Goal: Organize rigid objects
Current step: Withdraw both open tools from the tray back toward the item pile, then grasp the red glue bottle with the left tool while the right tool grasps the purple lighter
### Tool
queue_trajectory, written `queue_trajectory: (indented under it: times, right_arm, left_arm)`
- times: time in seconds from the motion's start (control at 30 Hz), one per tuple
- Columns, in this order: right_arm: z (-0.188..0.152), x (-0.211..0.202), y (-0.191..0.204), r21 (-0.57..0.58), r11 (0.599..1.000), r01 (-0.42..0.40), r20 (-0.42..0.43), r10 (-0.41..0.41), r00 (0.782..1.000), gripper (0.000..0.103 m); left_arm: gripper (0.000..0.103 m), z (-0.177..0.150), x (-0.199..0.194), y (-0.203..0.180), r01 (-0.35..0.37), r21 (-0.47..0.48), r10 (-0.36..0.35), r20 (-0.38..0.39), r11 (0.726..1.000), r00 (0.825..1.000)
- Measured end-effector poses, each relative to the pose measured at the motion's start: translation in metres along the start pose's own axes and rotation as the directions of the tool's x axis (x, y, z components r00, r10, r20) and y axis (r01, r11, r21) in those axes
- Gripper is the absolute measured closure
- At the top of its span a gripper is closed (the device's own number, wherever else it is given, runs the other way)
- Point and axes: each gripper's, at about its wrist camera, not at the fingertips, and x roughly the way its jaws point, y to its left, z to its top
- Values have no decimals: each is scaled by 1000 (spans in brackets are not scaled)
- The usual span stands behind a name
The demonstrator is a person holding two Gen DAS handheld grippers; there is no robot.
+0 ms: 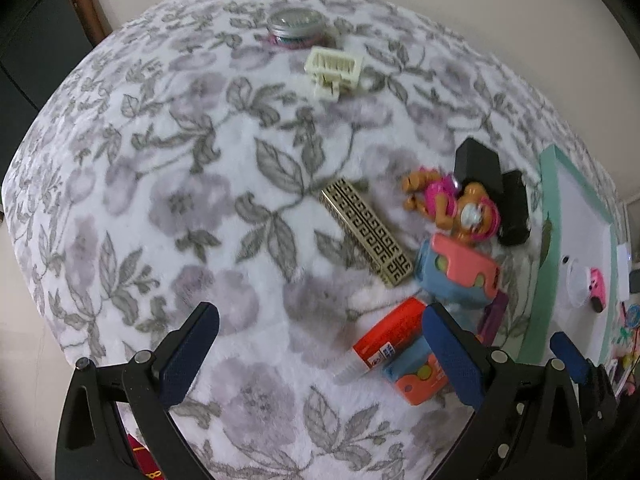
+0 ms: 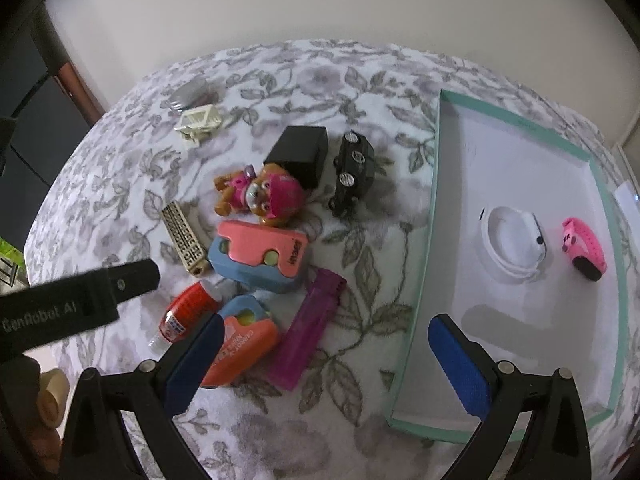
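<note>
While both tools hang above the floral-covered desk [image 2: 120, 168], the right gripper [image 2: 324, 360] stands with its blue pads spread wide and nothing between them; the left gripper [image 1: 320, 356] is likewise spread and empty, and its black arm, seen in the right wrist view, carries the white lettering "GenRobot.AI"; just beyond the right gripper's left pad lies an orange and blue case [image 2: 240, 344] with upside-down print too blurred to read, touching a red glue tube [image 2: 182, 312] whose label has a small blue and white mark that cannot be made out; beside them lies a translucent purple lighter [image 2: 308, 332]; farther out a larger pink and blue case [image 2: 260, 256] bears a short word along its end, not legible; near it lie a gold patterned bar [image 2: 184, 236], a pup figure in pink [image 2: 260, 196], a black box [image 2: 300, 156] and a black toy car [image 2: 352, 172]; well beyond sit a cream plastic part [image 2: 198, 122] and a round tin [image 2: 190, 92]; to the right a mint-rimmed tray [image 2: 434, 216] holds a white band [image 2: 512, 244] and a pink band [image 2: 584, 248].
</note>
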Motion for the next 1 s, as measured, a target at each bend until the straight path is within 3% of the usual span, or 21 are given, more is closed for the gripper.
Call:
queue_trajectory:
  times: [0.23,0.6,0.9,1.0]
  right_arm:
    - [0,2,-11,77,997,-31,-24,33,999,0]
    - [5,-6,-10,55,998,10,-4,-10,1000,10]
    - [8,-14,-28,124,992,6,23,-9,1000,10]
    - [8,-16,-31,139,990,2,29,-6,1000,10]
  left_arm:
    - [2,-3,8,-11,-9,43,11,-30,999,999]
    - [7,2,18,-15,22,22,-21,-49,1000,999]
    - [8,2,30,-29,10,88,-2,-82,996,997]
    - [19,1,36,-37,9,117,2,-98,993,995]
